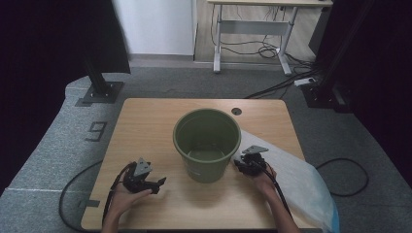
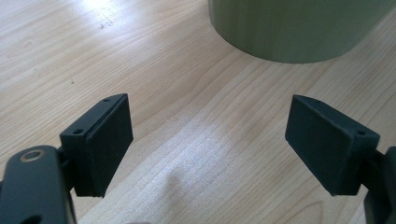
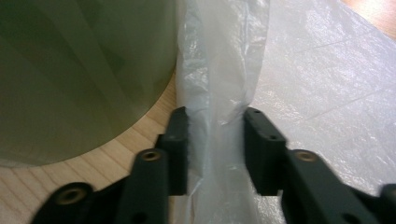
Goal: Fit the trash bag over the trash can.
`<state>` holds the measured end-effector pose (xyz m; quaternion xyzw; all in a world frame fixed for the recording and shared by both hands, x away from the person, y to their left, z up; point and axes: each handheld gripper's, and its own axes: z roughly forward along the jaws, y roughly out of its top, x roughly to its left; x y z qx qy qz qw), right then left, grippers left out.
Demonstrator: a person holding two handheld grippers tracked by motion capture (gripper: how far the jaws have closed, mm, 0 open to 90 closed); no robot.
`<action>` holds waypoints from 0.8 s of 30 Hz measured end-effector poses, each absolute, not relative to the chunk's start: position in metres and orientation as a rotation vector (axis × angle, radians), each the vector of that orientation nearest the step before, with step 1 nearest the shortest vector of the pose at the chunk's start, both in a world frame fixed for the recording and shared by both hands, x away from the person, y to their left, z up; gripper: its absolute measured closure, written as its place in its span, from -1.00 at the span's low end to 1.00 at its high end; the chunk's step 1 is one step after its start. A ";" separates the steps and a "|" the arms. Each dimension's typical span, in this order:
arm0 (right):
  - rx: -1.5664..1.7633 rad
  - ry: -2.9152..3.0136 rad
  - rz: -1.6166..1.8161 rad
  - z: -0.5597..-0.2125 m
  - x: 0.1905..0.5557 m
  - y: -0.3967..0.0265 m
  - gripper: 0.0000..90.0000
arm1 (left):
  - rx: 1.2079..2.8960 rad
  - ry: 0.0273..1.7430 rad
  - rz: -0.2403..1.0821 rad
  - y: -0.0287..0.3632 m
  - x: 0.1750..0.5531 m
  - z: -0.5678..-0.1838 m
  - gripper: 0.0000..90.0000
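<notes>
A: What did the left gripper point(image 1: 154, 185) look like, over at about seven o'clock on the wooden table point(image 1: 145, 126)?

B: It rested low in the person's left hand point(image 1: 124, 196), its fingers point(image 2: 100, 144) spread wide with bare wood between them. The green bucket point(image 1: 207, 143) stood at its one o'clock, apart from the jaws.

A: And the bucket itself?

B: It stood upright near the table's centre, open end up, with a plain olive-green wall. I could read no label or brand on it. The only writing in sight was a dark "9" point(image 1: 97, 131) marked on the grey floor at nine o'clock of the table.

A: What about the right side?

B: The right gripper point(image 1: 241, 165) sat at four o'clock of the bucket, just beside its wall. In the right gripper view, a bunched fold of the clear plastic bag point(image 3: 219, 93) ran up between its fingers point(image 3: 177, 144), which were drawn in against the fold on both sides, pinching it. The rest of the bag point(image 1: 296, 179) lay spread over the table's right edge, toward five o'clock.
</notes>
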<state>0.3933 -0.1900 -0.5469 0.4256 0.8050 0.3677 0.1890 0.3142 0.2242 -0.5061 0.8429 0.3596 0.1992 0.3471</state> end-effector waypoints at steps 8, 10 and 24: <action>1.222 2.155 1.088 -0.542 0.388 -0.201 0.96 | 2.186 0.939 0.521 0.225 0.315 -0.506 -0.66; 1.217 2.130 1.093 -0.537 0.385 -0.203 0.97 | 2.187 0.939 0.525 0.224 0.314 -0.506 -0.66; 1.214 1.885 1.254 -0.484 0.368 -0.232 0.97 | 2.169 0.954 0.533 0.226 0.315 -0.505 -0.66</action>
